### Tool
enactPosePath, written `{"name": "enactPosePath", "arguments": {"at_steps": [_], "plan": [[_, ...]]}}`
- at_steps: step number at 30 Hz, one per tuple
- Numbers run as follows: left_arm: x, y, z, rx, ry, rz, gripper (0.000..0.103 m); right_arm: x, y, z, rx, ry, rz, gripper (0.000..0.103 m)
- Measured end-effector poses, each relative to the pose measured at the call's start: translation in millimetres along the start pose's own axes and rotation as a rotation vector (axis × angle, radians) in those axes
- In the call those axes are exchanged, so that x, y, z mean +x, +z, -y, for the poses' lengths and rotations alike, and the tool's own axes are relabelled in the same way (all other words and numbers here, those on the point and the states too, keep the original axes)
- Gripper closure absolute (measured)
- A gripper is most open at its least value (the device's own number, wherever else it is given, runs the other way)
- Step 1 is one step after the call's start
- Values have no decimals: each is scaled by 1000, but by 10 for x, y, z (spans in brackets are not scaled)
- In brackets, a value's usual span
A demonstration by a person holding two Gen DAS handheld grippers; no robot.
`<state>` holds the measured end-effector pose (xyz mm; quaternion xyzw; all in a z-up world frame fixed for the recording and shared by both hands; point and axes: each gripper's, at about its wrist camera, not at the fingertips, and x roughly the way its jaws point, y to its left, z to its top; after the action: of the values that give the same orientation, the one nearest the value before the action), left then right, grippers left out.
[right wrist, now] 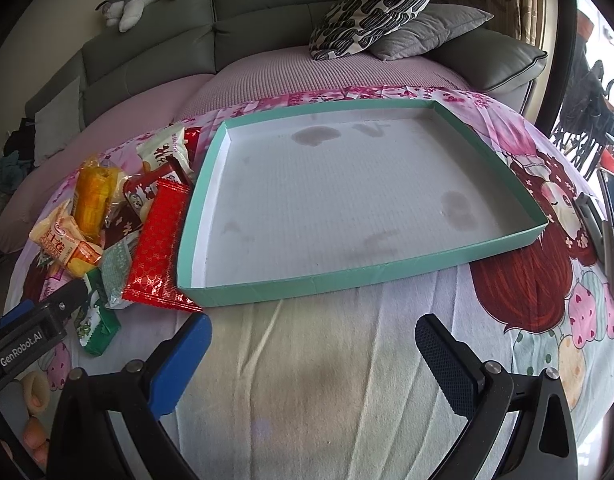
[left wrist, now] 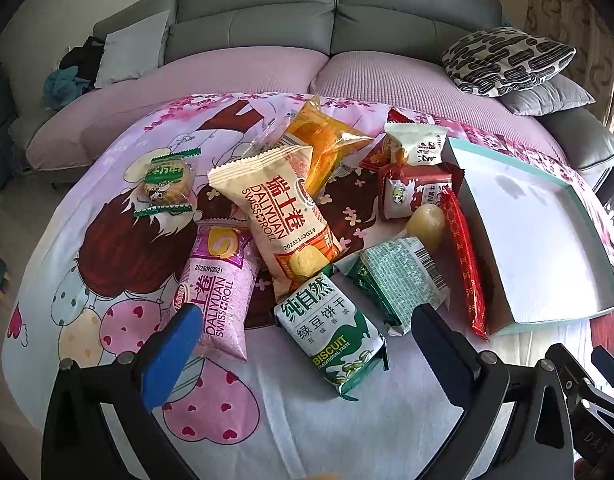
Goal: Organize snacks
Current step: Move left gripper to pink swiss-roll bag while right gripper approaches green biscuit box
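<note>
You're at the start, both the left gripper and right gripper wide and empty, snacks heaped just left of the bare tray; next, close on the biscuit pack.

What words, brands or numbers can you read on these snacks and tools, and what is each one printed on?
"DALIYUAN SWISS ROLL", "20251103G13": cream swiss roll pack.
"DALIYUAN SWISS ROLL", "20250903021": pink swiss roll pack.
"BISCUIT", "TRADITIONAL TASTE", "纯自然", "绿豆饼干": green biscuit pack.
"GenRobot.AI": left gripper body, seen in the right wrist view.
Barcode digits on the teal mosaic pack and print on the red and white packs: too small to read.
</note>
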<state>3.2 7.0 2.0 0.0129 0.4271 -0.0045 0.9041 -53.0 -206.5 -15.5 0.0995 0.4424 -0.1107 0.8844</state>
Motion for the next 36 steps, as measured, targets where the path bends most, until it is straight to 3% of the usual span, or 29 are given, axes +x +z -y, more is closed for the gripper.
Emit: {"name": "enactPosePath", "arguments": {"at_steps": [9, 17, 22, 26, 30, 32, 34, 36], "plan": [[-20, 17, -62, -22, 0, 23, 0, -8, 8, -33, -14, 9, 6, 0], [-36, 49, -314, -85, -12, 32, 0, -31, -11, -287, -74, 99, 30, 0], [113, 36, -559, -145, 14, -54, 0, -5, -35, -533, -133, 131, 31, 0], [164, 29, -717, -159, 50, -75, 1, 41, -63, -738, -181, 160, 18, 0], [225, 50, -786, -156, 31, -82, 19, 71, -99, -912, -216, 186, 3, 0], [286, 70, -774, -151, 4, -96, 21, 82, -110, -963, -230, 190, -4, 0], [329, 84, -765, -144, -16, -103, 29, 82, -118, -1009, -236, 193, -6, 0], [370, 80, -758, -143, -37, -121, 46, 73, -109, -1054, -243, 196, -3, 0]]}}
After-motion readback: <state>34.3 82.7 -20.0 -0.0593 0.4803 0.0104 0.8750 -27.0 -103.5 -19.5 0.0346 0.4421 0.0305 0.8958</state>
